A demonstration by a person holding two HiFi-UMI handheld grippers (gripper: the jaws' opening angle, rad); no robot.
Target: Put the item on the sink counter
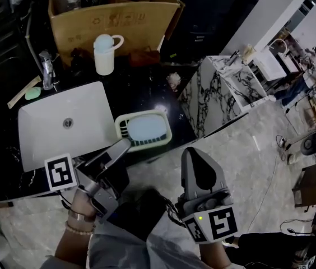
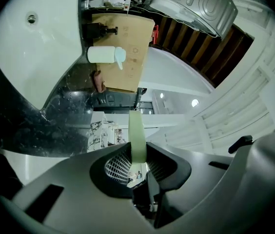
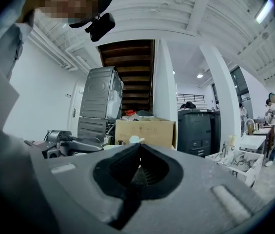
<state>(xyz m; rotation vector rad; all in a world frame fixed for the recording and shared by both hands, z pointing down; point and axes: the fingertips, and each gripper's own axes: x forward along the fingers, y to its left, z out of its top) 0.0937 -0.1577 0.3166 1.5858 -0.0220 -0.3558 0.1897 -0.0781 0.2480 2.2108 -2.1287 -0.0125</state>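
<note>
A pale green soap dish [image 1: 144,129] with a light blue soap in it sits level just right of the white basin [image 1: 46,122], over the front edge of the black sink counter [image 1: 147,88]. My left gripper [image 1: 125,144] is shut on the dish's left rim. In the left gripper view that rim [image 2: 137,135] stands as a thin green band clamped between the jaws of my left gripper [image 2: 137,167]. Whether the dish rests on the counter I cannot tell. My right gripper [image 1: 194,153] hangs in front of the counter, shut and empty; its jaws meet in the right gripper view [image 3: 138,152].
A faucet [image 1: 47,69] stands behind the basin. A white mug [image 1: 105,54] and a cardboard box [image 1: 113,15] are at the counter's back. A marble-patterned cabinet [image 1: 225,88] adjoins on the right. A person [image 1: 315,66] stands far off on the right.
</note>
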